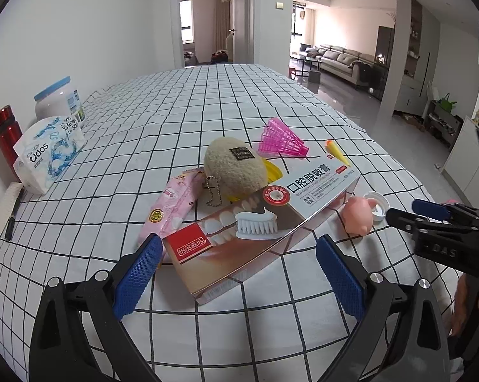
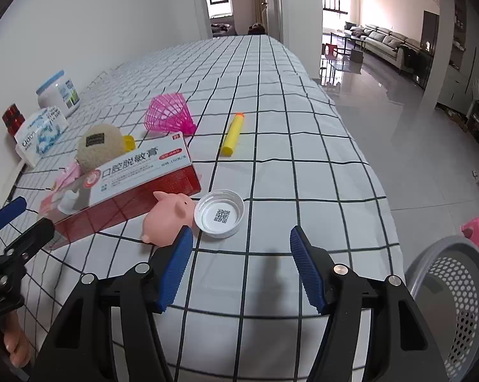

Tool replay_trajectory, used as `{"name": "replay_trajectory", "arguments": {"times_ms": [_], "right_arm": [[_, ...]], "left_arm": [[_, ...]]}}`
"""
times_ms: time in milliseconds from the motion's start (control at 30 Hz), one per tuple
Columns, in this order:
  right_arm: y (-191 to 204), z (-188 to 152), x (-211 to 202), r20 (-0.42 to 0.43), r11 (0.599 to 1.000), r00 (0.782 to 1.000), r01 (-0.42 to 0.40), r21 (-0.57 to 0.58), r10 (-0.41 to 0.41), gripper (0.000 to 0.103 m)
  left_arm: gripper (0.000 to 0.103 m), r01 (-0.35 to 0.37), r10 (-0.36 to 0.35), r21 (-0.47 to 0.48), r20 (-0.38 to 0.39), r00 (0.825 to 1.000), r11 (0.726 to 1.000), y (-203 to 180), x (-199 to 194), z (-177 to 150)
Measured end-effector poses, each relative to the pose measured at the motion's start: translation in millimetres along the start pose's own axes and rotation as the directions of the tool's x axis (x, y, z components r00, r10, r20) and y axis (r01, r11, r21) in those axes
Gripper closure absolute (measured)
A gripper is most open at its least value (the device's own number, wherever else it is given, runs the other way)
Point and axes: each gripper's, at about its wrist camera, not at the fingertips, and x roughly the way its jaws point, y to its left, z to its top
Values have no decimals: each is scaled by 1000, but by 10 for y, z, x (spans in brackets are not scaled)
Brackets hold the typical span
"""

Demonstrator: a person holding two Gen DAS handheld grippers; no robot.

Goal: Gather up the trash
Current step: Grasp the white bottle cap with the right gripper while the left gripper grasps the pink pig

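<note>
A toothpaste box (image 1: 258,219) lies on the checked tablecloth, its near end between the open fingers of my left gripper (image 1: 239,270). It also shows in the right wrist view (image 2: 137,184). A pink wrapper (image 1: 172,210) lies left of the box. A white bottle cap (image 2: 219,214) lies upside down next to a pink toy pig (image 2: 168,218). My right gripper (image 2: 241,267) is open and empty just in front of the cap. It shows in the left wrist view at the right (image 1: 408,211).
A beige plush pouch (image 1: 236,167), a pink plastic shuttlecock (image 2: 169,114) and a yellow foam dart (image 2: 233,135) lie further back. A tissue pack (image 1: 48,152), white jar (image 1: 59,102) and red bottle (image 1: 7,133) stand at the left. A grey perforated bin (image 2: 455,302) stands off the table's right edge.
</note>
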Motion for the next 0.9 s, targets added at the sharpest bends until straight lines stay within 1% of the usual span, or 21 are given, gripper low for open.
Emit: {"name": "replay_trajectory", "arguments": {"times_ms": [167,367,433,567,600,733,833,900], "right_arm": [[52,24,133,-38,999,999,24,-45,-26,47],[107,64,197,-48,998,999,14,-66,-17,49],[135,95,221,-49,997,999,12,-74,-16,51],[160,135,270,-50,996,999,12,-92,-16,58],[163,145,271,-48,995,999,13,-97,-18,64],[128,137,252,-44,997,999,-2,-81,-2,64],[64,88,177,-24,999,1000,-7,-46,6,64],[-21,30,63,3,1000,1000,-4,-8,4,64]], "left_arm": [[8,6,-6,-6,-3,1000,1000,14,8,-6],[8,6,-6,-14,-8,1000,1000,41,36,-1],[8,6,-7,-14,-11,1000,1000,38,42,-4],[8,6,-6,-10,-13,1000,1000,24,45,-13],[8,6,-6,-9,-15,1000,1000,19,45,-14],[8,15,-15,-9,-15,1000,1000,-26,25,-4],[8,27,-27,-4,-12,1000,1000,-101,3,2],[8,45,-45,-2,-14,999,999,-185,-7,10]]}}
